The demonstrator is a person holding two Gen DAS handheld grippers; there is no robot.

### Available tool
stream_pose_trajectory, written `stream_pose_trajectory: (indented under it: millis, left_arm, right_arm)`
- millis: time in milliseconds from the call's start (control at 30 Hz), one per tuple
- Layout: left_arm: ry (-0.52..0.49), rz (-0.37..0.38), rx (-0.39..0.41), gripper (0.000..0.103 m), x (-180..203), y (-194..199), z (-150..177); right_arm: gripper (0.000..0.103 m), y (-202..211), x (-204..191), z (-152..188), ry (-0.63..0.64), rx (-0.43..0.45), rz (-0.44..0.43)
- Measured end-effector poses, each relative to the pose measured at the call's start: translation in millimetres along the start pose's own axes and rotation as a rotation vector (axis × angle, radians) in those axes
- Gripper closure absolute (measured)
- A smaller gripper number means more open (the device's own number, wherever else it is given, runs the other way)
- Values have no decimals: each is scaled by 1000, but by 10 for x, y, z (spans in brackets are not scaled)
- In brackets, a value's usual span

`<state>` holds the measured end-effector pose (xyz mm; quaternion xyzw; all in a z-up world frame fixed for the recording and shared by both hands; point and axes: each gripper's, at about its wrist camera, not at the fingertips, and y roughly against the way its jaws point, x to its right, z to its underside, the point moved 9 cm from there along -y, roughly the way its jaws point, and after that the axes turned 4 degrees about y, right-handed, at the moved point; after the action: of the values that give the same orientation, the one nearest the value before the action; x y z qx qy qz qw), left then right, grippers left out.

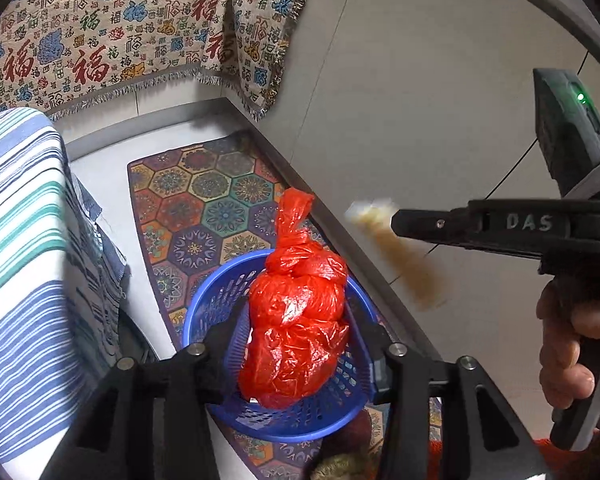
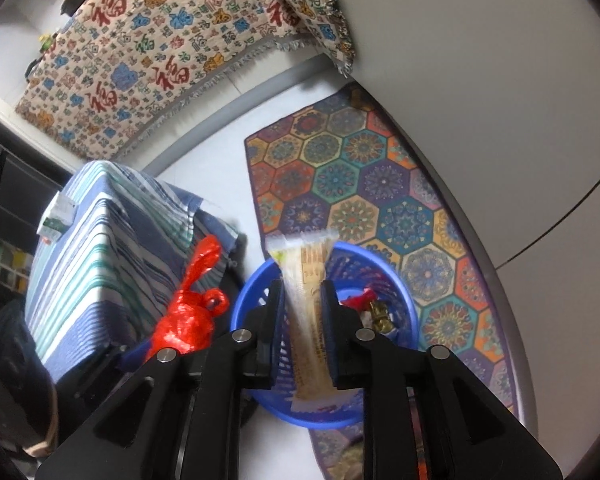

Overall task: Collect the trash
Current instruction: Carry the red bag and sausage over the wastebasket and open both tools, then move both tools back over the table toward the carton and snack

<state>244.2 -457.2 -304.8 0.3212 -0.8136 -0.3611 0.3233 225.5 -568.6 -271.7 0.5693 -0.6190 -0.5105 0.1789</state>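
- The red plastic bag (image 1: pixel 296 320) is a shiny, crinkled sack, bulging full and knotted near the top, with a twisted tail of plastic sticking up above the knot.
- It sits between the fingers of the left claw (image 1: pixel 300 344), right over the blue basket (image 1: pixel 220 312). The fingers stand spread on either side of it; whether the pads press on it cannot be told.
- The blue basket is round, of perforated plastic, and stands on a rug (image 1: pixel 204 200) patterned with coloured hexagons, on the floor beside a pale wall.
- In the right wrist view the same red bag (image 2: pixel 188 320) shows at the left edge of the basket (image 2: pixel 400 296), its tail pointing up.
- The wrapper (image 2: pixel 308 300) is a long, flat, pale yellow packet with brownish print, blurred along its length. It lies between the fingers of the right claw (image 2: pixel 302 320), which stand narrowly apart; the pads look just beside it, and a firm pinch cannot be confirmed.
- The wrapper hangs above the basket, where small red and brass-coloured scraps (image 2: pixel 374 308) already lie.
- From the left view the right claw (image 1: pixel 396 224) enters from the right, held by a hand (image 1: pixel 564 344), with the wrapper (image 1: pixel 396 256) a blur at its tip.
- A striped blue-and-white cloth (image 2: pixel 112 248) covers a box left of the basket.
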Motion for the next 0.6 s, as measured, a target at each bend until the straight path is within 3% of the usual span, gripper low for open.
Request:
stream_pose_trajectory:
  millis: [33, 100, 200, 367, 600]
  left_arm:
    - [2, -5, -5, 43, -1, -17, 9]
    - [12, -6, -5, 38, -17, -42, 17]
    - [15, 1, -4, 36, -13, -35, 31]
    - [17, 3, 10, 36, 2, 75, 13]
    - [22, 34, 82, 36, 40, 712, -41]
  right_arm:
    - [69, -2, 2, -4, -3, 2, -6]
    - [60, 4, 14, -10, -13, 6, -9]
    - [59, 38, 28, -18, -22, 14, -13]
    - [47, 141, 52, -64, -25, 51, 4]
    - [30, 392, -69, -193, 60, 163, 110]
